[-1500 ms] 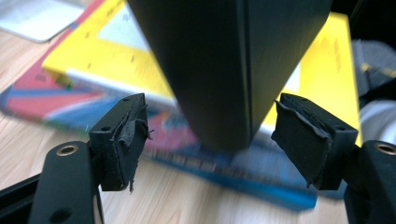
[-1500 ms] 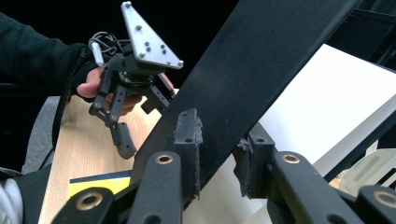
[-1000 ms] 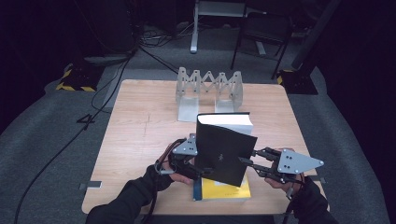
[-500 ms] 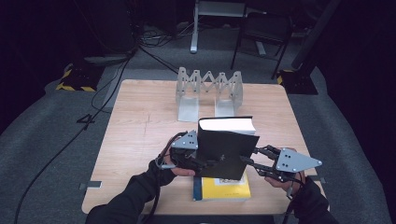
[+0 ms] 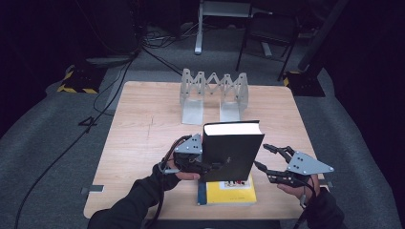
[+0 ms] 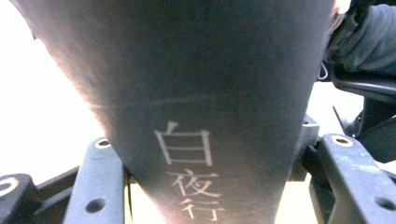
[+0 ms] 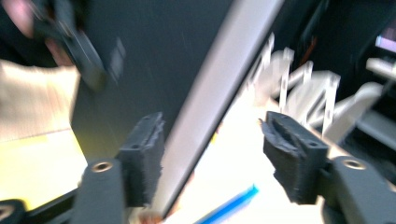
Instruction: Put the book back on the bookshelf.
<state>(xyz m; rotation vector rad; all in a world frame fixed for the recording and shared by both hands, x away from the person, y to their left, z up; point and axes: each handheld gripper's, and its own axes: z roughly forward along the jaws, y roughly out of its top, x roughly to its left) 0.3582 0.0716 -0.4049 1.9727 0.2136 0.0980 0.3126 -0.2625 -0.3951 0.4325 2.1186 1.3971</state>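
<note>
Behind black book (image 5: 232,151), rack (image 5: 213,90); yellow book (image 5: 227,192) under; left gripper (image 5: 206,166) clamps it, right gripper (image 5: 265,160) wide, just opened.

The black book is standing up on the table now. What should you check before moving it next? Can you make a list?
1. The left hand-held gripper grips the black book at its spine: ok, jaws sit on both sides in the left gripper view after just closing in.
2. The right hand-held gripper is off the book: ok, its jaws have just opened and stand apart from it.
3. Book upright: ok, though slightly tilted.
4. Book clear of the yellow book: cannot tell, its bottom edge hides the contact.
5. The white rack behind is free to take it: ok.
</note>
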